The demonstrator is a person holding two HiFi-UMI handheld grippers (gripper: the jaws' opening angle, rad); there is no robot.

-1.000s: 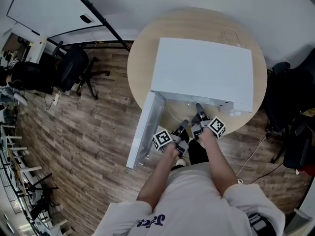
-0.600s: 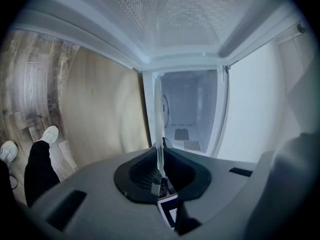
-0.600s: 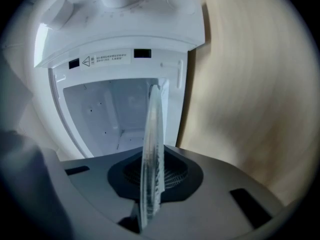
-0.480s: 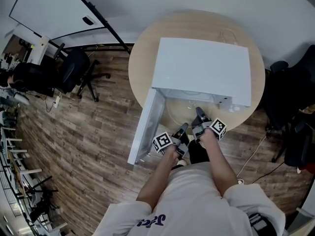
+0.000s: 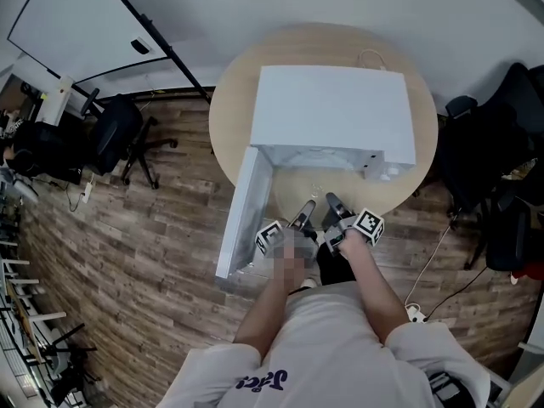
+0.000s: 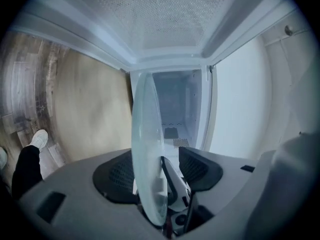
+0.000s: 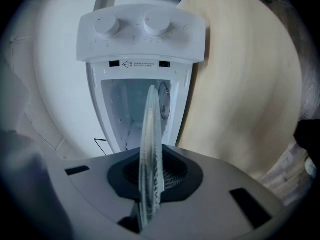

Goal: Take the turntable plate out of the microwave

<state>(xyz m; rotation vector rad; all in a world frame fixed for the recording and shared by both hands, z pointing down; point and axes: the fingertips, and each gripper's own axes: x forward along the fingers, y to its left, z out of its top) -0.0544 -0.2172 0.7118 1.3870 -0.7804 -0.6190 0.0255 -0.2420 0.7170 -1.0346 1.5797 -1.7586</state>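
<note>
The clear glass turntable plate (image 5: 313, 190) is outside the white microwave (image 5: 331, 109), over the table in front of its open cavity (image 6: 175, 104). It stands edge-on in both gripper views. My right gripper (image 7: 152, 171) is shut on the plate's rim (image 7: 151, 144). My left gripper (image 6: 160, 169) has the plate (image 6: 147, 144) between its jaws, which are opening, and a gap shows beside the right pad (image 6: 197, 166). In the head view the left gripper (image 5: 303, 212) and the right gripper (image 5: 330, 206) sit side by side at the plate's near edge.
The microwave door (image 5: 242, 215) hangs open to the left, past the edge of the round wooden table (image 5: 229, 109). The control panel with two knobs (image 7: 142, 29) is right of the cavity. Office chairs (image 5: 115, 134) stand on the wood floor. A cable (image 5: 374, 58) lies behind the microwave.
My right gripper has drawn back from the microwave opening towards the person, bringing the plate out over the table. The left gripper has stayed nearly in place.
</note>
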